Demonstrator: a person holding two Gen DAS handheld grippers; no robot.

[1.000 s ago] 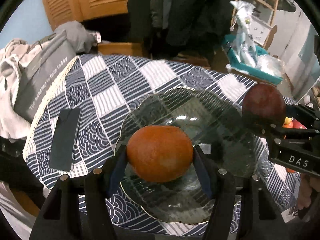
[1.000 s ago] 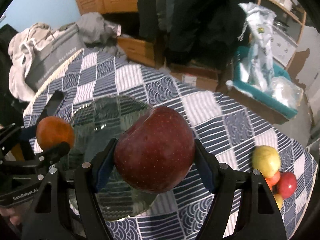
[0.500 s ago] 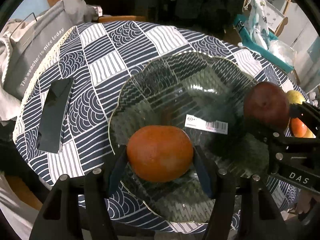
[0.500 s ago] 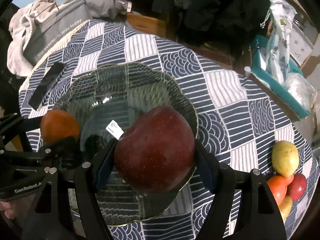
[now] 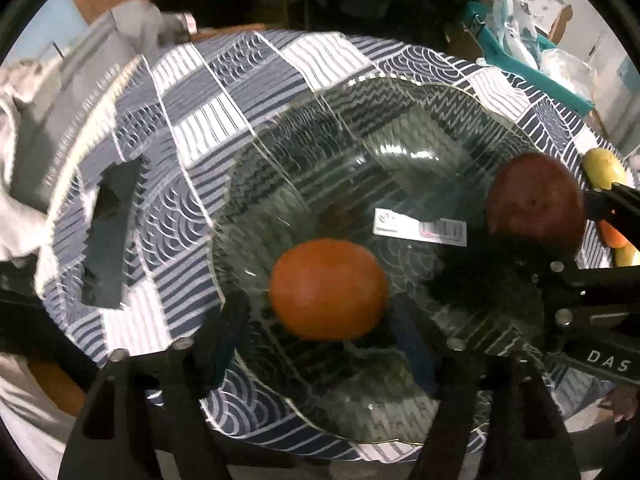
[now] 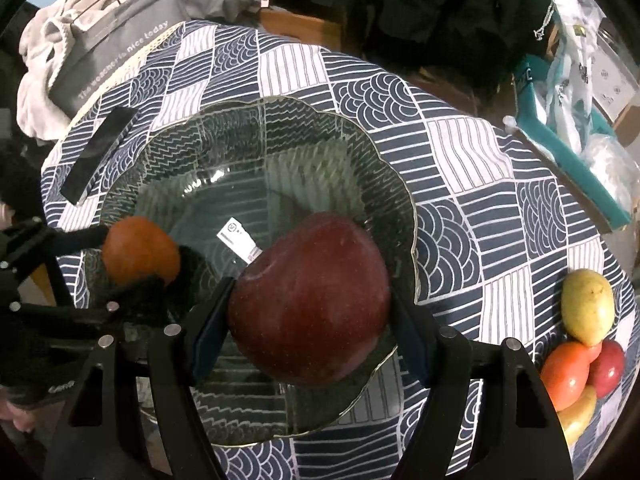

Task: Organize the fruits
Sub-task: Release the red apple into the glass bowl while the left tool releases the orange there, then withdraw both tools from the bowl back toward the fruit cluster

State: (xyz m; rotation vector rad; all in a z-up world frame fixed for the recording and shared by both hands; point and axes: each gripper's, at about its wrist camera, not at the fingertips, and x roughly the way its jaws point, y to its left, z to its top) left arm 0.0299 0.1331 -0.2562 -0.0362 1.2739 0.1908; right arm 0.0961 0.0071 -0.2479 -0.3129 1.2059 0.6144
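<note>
Left hand-held gripper (image 5: 324,332) points steeply down over the near-left part of the glass plate (image 5: 400,92); its jaws have just been opening and now stand clear of the orange fruit (image 5: 328,288), with a visible gap on either side, so the fruit lies between the fingers but is not gripped and appears to rest on the plate; right hand-held gripper (image 6: 310,328) is likewise pitched steeply down over the plate's near-right part, its blue pads closed against both flanks of the red apple (image 6: 310,300), which it holds just above or on the glass, contact not determinable; the apple is roughly round, so no long axis governs release; judgement: the coming move turns on the apple sitting directly between the right fingers and inside the plate rim, apart from the orange fruit to its left, so opening the jaws should deposit it; a barcode label (image 6: 240,242) lies on the plate between the two fruits; farther right on the patterned surface (image 6: 460,148), a cluster of remaining fruits (image 6: 584,332) waits, nearer the right hand; a dark flat object (image 6: 98,152) lies beyond the plate at left.
</note>
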